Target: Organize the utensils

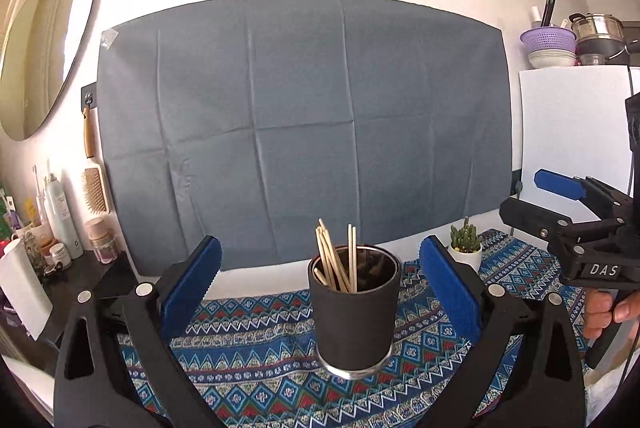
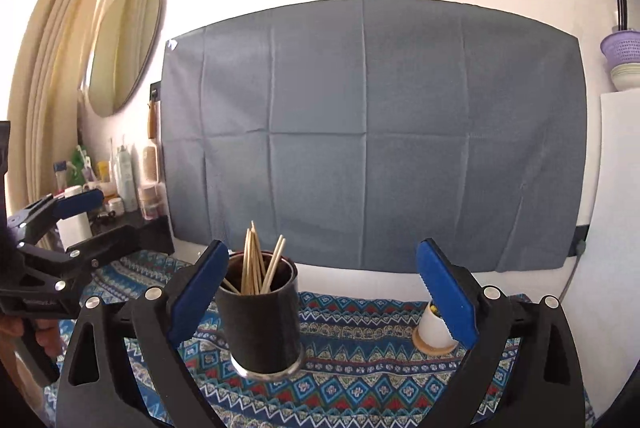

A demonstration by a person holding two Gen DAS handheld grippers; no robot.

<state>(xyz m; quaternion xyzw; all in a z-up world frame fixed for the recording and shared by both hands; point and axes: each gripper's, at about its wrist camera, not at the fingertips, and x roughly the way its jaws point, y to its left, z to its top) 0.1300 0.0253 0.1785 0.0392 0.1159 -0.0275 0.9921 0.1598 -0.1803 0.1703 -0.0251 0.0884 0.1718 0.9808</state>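
A black cup with a metal base (image 1: 354,312) stands upright on the patterned blue cloth (image 1: 248,340) and holds several wooden chopsticks (image 1: 334,260). My left gripper (image 1: 320,284) is open and empty, its blue pads either side of the cup and apart from it. In the right wrist view the cup (image 2: 260,320) with the chopsticks (image 2: 258,260) stands just right of the left pad. My right gripper (image 2: 320,288) is open and empty. The right gripper also shows at the right edge of the left wrist view (image 1: 568,204).
A small cactus in a white pot (image 1: 466,248) stands behind and to the right of the cup, on a coaster (image 2: 434,342). A grey cloth (image 1: 304,124) hangs on the wall. Toiletries (image 1: 60,228) crowd a dark shelf at left. A white cabinet (image 1: 576,136) stands at right.
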